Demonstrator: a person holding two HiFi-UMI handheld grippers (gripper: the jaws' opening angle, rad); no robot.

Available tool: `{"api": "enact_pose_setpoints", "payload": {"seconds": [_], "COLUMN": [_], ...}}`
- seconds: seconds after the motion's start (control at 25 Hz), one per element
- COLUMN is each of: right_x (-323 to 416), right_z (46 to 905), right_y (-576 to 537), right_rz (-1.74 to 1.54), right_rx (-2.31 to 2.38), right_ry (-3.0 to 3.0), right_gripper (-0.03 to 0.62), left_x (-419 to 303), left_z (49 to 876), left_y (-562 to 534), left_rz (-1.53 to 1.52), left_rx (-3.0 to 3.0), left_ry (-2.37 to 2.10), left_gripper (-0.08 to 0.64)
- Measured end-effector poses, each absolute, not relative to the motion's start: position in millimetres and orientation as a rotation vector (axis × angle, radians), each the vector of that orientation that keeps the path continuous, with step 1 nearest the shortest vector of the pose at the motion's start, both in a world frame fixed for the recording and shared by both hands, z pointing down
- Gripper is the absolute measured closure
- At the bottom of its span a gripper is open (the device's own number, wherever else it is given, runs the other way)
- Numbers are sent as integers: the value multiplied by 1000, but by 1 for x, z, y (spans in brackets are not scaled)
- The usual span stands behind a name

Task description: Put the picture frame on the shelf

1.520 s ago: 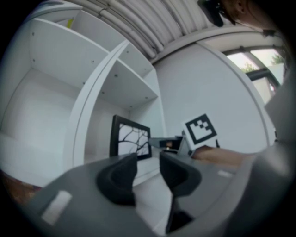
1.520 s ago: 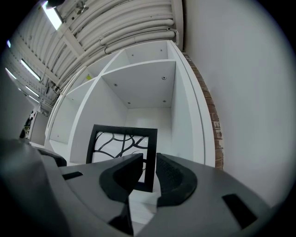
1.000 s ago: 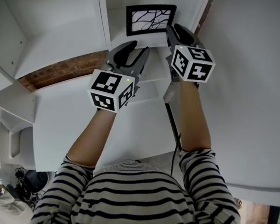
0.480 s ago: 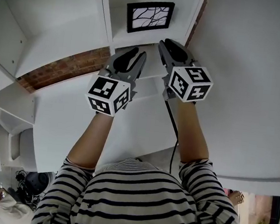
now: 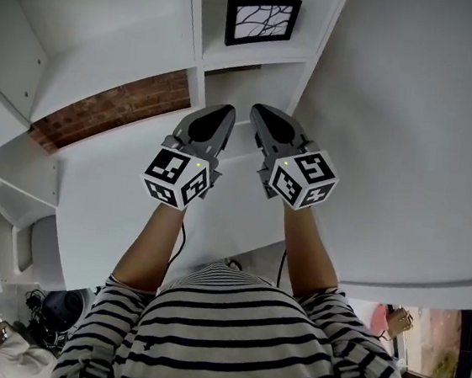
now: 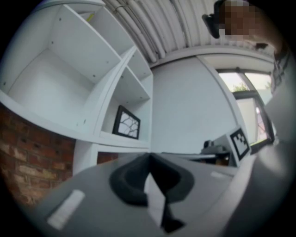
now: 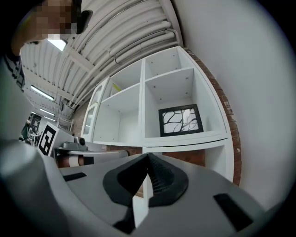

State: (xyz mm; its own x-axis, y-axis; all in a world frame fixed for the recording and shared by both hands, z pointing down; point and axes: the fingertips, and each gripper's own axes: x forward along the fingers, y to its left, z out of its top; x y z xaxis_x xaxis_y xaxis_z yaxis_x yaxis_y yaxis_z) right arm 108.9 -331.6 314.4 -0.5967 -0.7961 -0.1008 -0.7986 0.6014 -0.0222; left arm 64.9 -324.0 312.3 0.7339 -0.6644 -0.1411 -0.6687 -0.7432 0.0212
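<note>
The black picture frame [image 5: 263,20] with a white branch pattern stands upright in a white shelf cubby, also seen in the left gripper view [image 6: 127,122] and the right gripper view [image 7: 181,120]. Both grippers are held side by side well short of the shelf, apart from the frame. My left gripper [image 5: 225,110] is shut and empty; its jaws have just been closing, and its tips [image 6: 149,155] meet with nothing between them. My right gripper [image 5: 258,109] is shut too, its ribbed pads [image 7: 148,156] together and holding nothing.
The white shelf unit [image 5: 118,35] has several open cubbies against a brick wall [image 5: 114,111]. A plain white wall [image 5: 413,119] runs along the right. The right gripper's marker cube [image 6: 240,142] shows in the left gripper view, and the left one's cube [image 7: 46,137] in the right gripper view.
Both grippers have drawn back from the shelf toward the person and sunk lower. The left jaws went from spread to shut. The frame stays in its cubby.
</note>
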Motion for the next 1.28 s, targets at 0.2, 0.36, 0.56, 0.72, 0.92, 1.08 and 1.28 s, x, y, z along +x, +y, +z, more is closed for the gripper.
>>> {"api": "enact_pose_setpoints", "payload": {"seconds": [0.2,0.36,0.56,0.72,0.92,1.08,1.28], "right_x": [84,65,47,31,7,-12,-41], "right_z": [339,363,391,403,413,413,414], "right_y": [-297,-267,-236,-211,-188,-174,-151], "right_rz": [-10,-31,-99,-124,-137,-128,-117], "right_rx": [-1324,-1311,-1324,-1327,-1330,-1337,-1312], "right_ry": [2738,2754,2761,2768,2777,2773,2801], "right_gripper": [584,584,584,584,584,584,586], "left_x": [47,31,10,-5,-22,-41,-67], "left_z": [335,354,374,386,398,404,404], "left_y": [-294,-267,-242,-222,-197,-178,-156], "left_rz": [252,293,314,312,323,327,340], "left_rx": [-2943,-2988,-3036,-3071,-3119,-3138,-3138], "left_ry": [1040,976,912,856,775,742,734], "left_gripper": [552,552,552,552,552,552,552]}}
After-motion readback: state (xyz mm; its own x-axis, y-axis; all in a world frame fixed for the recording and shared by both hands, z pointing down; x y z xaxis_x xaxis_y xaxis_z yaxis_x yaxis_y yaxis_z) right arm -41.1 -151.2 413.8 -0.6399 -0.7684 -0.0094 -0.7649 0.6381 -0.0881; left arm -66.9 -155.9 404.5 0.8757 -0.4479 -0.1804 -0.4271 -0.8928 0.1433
